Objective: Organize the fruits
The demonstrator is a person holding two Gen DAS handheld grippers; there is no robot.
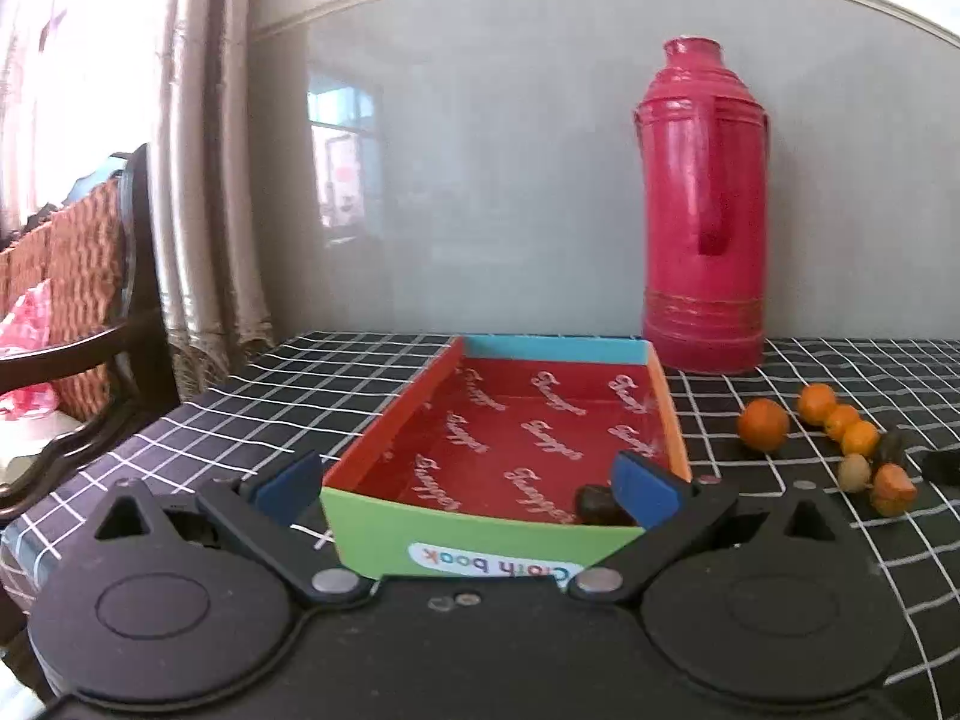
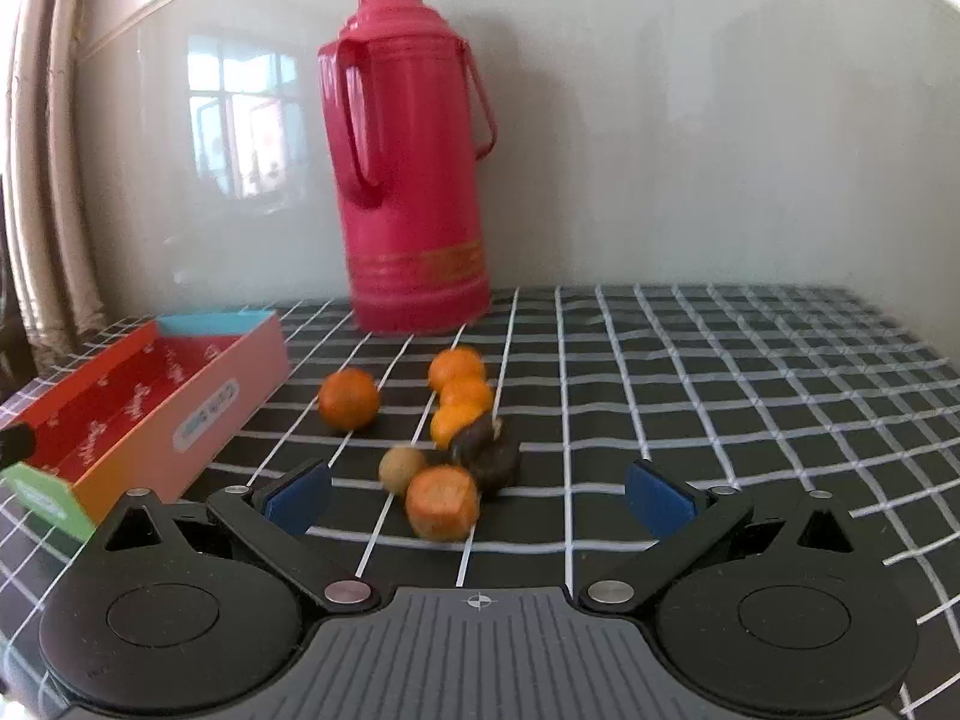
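Fruits [image 2: 451,438] clustered beside box [image 2: 228,384], right gripper [image 2: 477,495] (fingers [image 2: 300,492] spread) near.

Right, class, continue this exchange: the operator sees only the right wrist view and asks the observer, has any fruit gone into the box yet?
Observer: Yes. One dark fruit lies in the box, in the near corner by its green wall.
Operator: Is the left gripper holding it?
Observer: No. The left gripper is open, its fingers spread wide at that near end, the fruit beside one of them.
Operator: Anything written on the green wall?
Observer: A white label, upside down, reads "Cloth book".
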